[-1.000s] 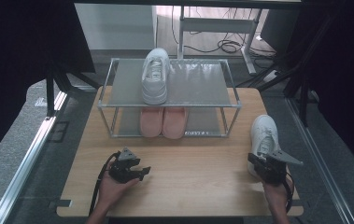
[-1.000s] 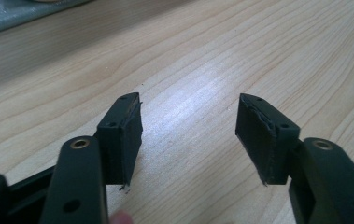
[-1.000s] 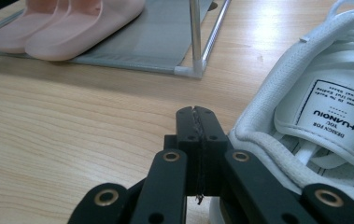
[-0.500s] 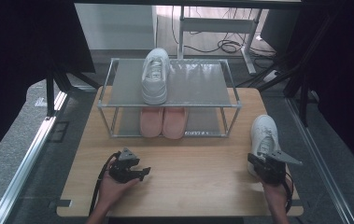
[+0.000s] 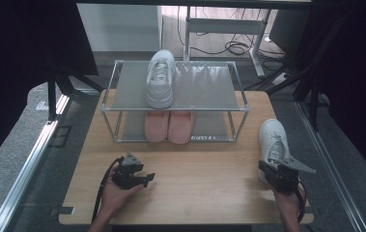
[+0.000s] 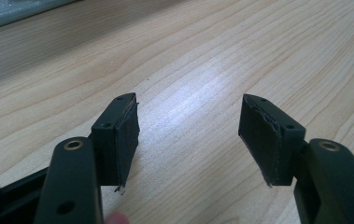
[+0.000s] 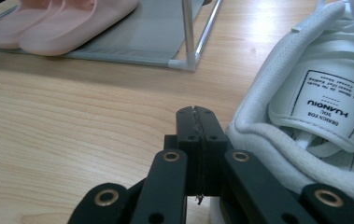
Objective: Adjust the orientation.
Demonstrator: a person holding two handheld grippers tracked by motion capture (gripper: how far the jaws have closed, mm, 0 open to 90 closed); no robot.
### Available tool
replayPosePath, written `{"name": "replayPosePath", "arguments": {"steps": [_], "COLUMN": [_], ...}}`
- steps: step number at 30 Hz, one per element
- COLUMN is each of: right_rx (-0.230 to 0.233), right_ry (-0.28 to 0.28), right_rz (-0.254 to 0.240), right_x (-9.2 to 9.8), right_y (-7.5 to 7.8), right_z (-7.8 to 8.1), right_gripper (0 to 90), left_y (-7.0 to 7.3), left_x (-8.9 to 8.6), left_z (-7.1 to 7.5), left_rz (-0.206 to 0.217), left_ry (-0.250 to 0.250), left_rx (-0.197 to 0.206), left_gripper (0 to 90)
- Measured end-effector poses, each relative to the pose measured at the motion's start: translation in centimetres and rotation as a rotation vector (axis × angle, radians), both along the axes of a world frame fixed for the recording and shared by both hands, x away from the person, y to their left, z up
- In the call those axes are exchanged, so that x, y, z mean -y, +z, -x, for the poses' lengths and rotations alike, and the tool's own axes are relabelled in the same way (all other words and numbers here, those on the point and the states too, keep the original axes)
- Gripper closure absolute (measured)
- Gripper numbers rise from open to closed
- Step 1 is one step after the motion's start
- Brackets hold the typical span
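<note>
A white sneaker (image 5: pixel 273 140) lies on the wooden table (image 5: pixel 200 183) at the right, toe pointing away; its tongue label (image 7: pixel 329 103) faces the right gripper view. My right gripper (image 5: pixel 267 167) (image 7: pixel 197 119) is shut with nothing between its fingers, low beside the left of that sneaker's heel collar. A second white sneaker (image 5: pixel 160 79) stands on the top shelf of the metal rack (image 5: pixel 233 108). A pair of pink slippers (image 5: pixel 168 126) (image 7: pixel 67 23) sits on the lower shelf. My left gripper (image 5: pixel 147 178) (image 6: pixel 191 135) rests open at the front left, over bare wood.
The rack's front right post (image 7: pixel 188 32) stands ahead of my right gripper. The table's front edge (image 5: pixel 185 223) lies close behind both hands. Dark frames and cables (image 5: pixel 233 47) surround the table on the floor.
</note>
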State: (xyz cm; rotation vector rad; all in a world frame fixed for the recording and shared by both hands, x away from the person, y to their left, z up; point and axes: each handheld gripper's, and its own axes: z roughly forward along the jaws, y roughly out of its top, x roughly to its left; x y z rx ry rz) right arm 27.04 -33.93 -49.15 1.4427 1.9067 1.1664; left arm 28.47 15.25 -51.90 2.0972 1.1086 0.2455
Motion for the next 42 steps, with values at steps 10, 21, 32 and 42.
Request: {"name": "replayPosePath", "arguments": {"steps": [10,21,32,42], "right_rx": [-0.004,0.004,0.008,0.014], "right_ry": [-0.019,-0.054,-0.079,-0.111], "right_rz": [-0.017,-0.032,-0.036,-0.041], "right_x": [1.1,2.7,3.7,4.9], "right_y": [-0.1,-0.2,-0.1,0.0], "right_z": [1.0,2.1,2.4,2.5], "right_gripper": [90.0,90.0,90.0,90.0], "left_y": [0.0,0.0,-0.1,-0.2], "left_x": [0.1,0.1,0.0,0.1], "left_z": [0.0,0.0,-0.1,-0.1], "left_rz": [-0.001,-0.002,-0.006,-0.009], "left_ry": [0.002,-0.003,-0.005,-0.006], "left_rx": [-0.006,-0.005,-0.008,-0.015], "left_gripper": [38.8,38.8,38.8,38.8]}}
